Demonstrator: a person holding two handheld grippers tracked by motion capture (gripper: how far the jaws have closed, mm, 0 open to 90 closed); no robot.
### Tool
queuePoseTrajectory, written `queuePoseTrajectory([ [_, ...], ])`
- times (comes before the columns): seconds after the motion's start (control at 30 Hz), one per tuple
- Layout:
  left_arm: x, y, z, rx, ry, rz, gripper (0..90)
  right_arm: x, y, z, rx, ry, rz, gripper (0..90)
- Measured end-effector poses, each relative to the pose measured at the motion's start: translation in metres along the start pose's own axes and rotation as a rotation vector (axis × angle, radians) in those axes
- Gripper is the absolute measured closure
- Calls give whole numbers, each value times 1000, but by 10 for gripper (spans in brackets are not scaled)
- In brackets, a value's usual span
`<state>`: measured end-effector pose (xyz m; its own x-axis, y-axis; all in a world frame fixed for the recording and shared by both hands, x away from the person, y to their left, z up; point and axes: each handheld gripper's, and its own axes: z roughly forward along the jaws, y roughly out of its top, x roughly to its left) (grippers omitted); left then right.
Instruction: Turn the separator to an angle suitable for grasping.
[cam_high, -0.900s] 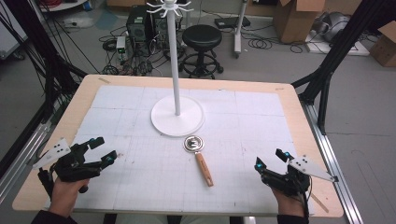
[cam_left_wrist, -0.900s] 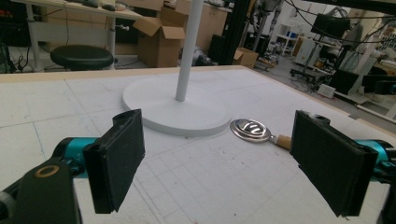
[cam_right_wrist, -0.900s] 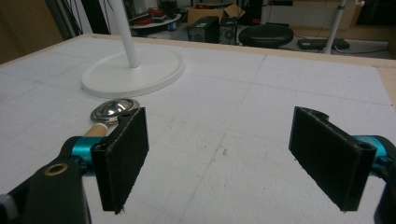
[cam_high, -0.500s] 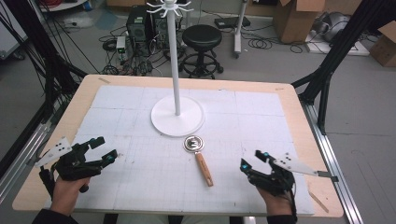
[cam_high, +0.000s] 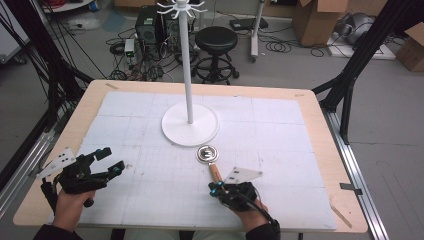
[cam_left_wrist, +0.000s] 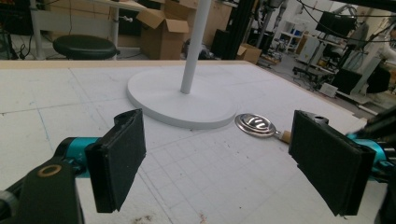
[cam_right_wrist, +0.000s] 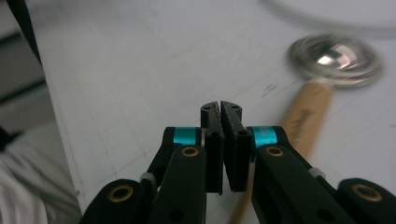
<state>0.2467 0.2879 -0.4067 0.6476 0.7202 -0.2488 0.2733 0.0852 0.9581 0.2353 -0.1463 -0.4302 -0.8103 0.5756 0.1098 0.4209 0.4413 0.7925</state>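
A metal spoon with a round bowl (cam_high: 207, 153) and a wooden handle (cam_high: 215, 173) lies on the white mat, just in front of the white stand's round base (cam_high: 190, 125). My right gripper (cam_high: 213, 186) sits at the near end of the handle, slightly to its left. In the right gripper view its jaws (cam_right_wrist: 219, 110) are shut with nothing between them, and the handle (cam_right_wrist: 306, 116) runs alongside on the right up to the bowl (cam_right_wrist: 335, 59). My left gripper (cam_high: 112, 159) rests at the front left, wide open and empty (cam_left_wrist: 217, 136), facing the spoon (cam_left_wrist: 256, 125).
The stand's thin white pole (cam_high: 186, 60) rises from the base to a ring of hooks. The wooden table edge (cam_high: 320, 125) frames the mat. A black stool (cam_high: 216, 39), cables and cardboard boxes are on the floor behind the table.
My right gripper has swept left along the table's front from the right side to the end of the spoon handle, and its jaws have shut. The left gripper has stayed put.
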Motion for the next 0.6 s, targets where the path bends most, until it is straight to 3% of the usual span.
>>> queuePoseTrajectory([
  [0.1, 1, 0, -1, -4, 3, -5, 193, 5, -1, 13, 114, -41, -50, 892],
  [0.2, 1, 0, -1, -6, -1, -8, 193, 2, -4, 12, 142, -64, -42, 892],
  [0.6, 1, 0, -1, -4, 1, -8, 193, -30, -12, -10, 120, -175, 51, 886],
])
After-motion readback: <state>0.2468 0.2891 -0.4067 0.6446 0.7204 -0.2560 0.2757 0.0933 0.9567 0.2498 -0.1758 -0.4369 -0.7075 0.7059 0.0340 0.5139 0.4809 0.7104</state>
